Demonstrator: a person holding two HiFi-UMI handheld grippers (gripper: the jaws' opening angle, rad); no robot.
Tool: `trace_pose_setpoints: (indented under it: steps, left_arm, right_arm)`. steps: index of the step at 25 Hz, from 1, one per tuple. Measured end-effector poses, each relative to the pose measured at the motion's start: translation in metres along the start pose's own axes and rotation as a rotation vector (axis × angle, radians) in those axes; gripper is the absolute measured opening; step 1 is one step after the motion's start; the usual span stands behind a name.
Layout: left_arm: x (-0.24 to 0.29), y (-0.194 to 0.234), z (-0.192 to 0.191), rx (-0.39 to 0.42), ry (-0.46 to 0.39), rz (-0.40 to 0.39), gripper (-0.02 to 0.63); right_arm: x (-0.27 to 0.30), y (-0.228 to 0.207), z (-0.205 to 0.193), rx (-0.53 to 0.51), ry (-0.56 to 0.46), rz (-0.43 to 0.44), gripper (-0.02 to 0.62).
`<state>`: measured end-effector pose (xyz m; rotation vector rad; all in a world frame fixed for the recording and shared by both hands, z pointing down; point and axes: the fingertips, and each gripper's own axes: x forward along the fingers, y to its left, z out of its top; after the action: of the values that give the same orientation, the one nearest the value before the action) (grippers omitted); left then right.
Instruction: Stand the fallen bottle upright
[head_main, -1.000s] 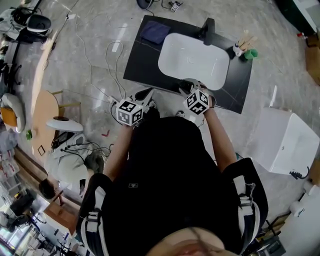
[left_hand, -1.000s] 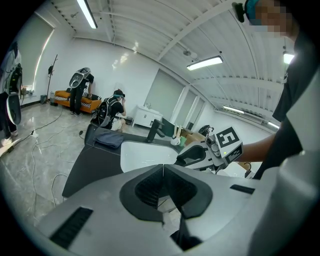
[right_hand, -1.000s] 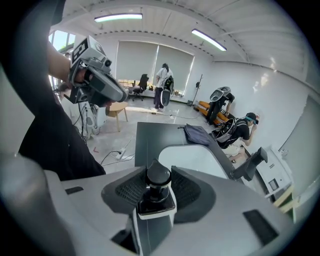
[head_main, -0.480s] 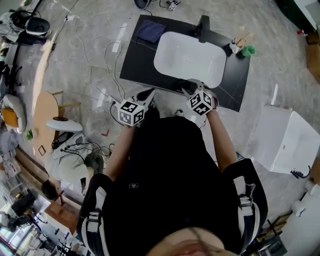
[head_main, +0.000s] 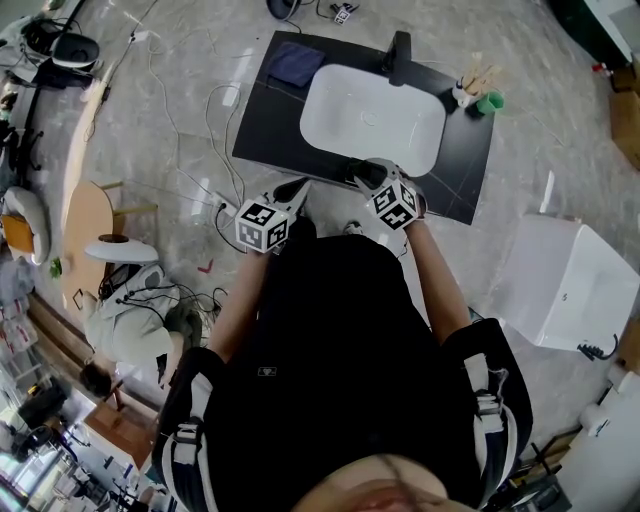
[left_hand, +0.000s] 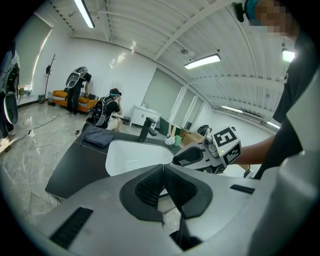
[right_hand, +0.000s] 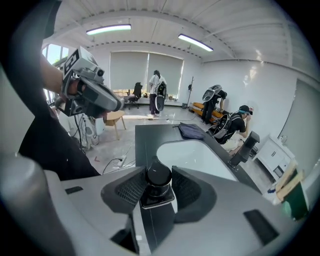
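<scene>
Left gripper (left_hand: 163, 168) has shifted, jaws together, empty; right gripper (right_hand: 159, 175), jaws opening, holds the bottle (right_hand: 159, 184) at the counter's (right_hand: 145, 137) near edge.

Grey marble floor (head_main: 560, 130) w/ cables (head_main: 213, 125) at 11, round wood table (head_main: 85, 225) at 9, white box (head_main: 565, 285) at 3; strip lights (right_hand: 107, 29) overhead.

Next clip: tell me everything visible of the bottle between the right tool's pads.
The bottle is small and dark, with a round glossy black cap over a squarish shoulder, seemingly glass or hard plastic. Seen from above, it looks upright, its base hidden, at the near edge of the dark counter beside the white sink. The right tool flanks it, a ribbed pad against each side of the cap, and its jaws are opening. Nothing else touches it.
</scene>
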<state>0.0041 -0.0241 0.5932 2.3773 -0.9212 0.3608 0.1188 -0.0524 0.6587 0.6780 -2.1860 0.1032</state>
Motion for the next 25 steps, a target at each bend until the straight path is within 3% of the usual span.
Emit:
trace_pose_setpoints:
  steps: [10, 15, 17, 20, 25]
  left_arm:
    - [0.013, -0.017, -0.006, 0.007, 0.008, -0.008, 0.015]
    - [0.018, -0.028, -0.009, 0.016, 0.012, -0.016, 0.015]
    - [0.019, -0.033, -0.011, 0.024, 0.015, -0.018, 0.015]
    - [0.019, -0.04, -0.012, 0.036, 0.02, -0.021, 0.015]
    - [0.023, -0.048, -0.016, 0.036, 0.025, -0.022, 0.015]
  right_arm:
    - [-0.022, -0.001, -0.024, 0.058, -0.035, -0.003, 0.224]
    - [-0.035, 0.004, -0.039, 0.083, -0.035, -0.005, 0.197]
    - [-0.042, 0.006, -0.042, 0.089, -0.047, -0.011, 0.17]
    - [-0.052, 0.009, -0.043, 0.079, -0.074, -0.02, 0.074]
    - [-0.058, 0.015, -0.052, 0.076, -0.08, -0.02, 0.061]
